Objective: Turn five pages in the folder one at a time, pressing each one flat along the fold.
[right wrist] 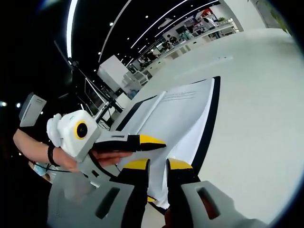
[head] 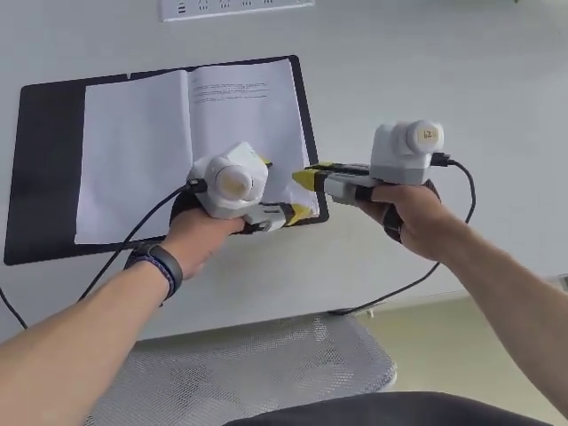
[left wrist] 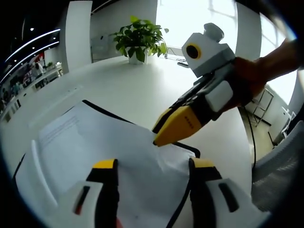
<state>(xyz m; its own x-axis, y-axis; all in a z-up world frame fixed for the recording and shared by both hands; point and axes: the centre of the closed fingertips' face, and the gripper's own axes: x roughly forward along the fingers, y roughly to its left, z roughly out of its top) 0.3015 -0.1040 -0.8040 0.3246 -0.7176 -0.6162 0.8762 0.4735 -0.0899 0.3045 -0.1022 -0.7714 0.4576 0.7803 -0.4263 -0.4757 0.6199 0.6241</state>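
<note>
A white desk [head: 426, 71] carries the open black folder [head: 44, 160], which lies flat at the far left of the head view with its cover showing as a dark border. Two white pages are spread in it. The left page [head: 133, 151] is blank, and the right page [head: 248, 115] has a few lines of print near its top.

Below the desk edge is a grey mesh chair [head: 266, 373].

The left claw [head: 286, 213] sits over the lower right corner of the right page. In the left gripper view its jaws stand wide apart [left wrist: 153, 164] with the paper lying between them, and the sheet there looks slightly creased.

The right claw [head: 306, 177] points left toward the folder's right edge. Its jaws are narrow, almost together [right wrist: 158, 164]. In the left gripper view its yellow tips [left wrist: 156, 137] meet the outer edge of the right page near that same corner; whether they pinch the paper cannot be told.

The two claws are close to each other, and in the right gripper view the left claw [right wrist: 152, 141] crosses just above the right one.

A leafy plant [left wrist: 140, 40] stands far back on the desk. A white socket strip [head: 235, 7] is on the wall above the folder, and a dark wristband [head: 160, 266] is on the left arm.
</note>
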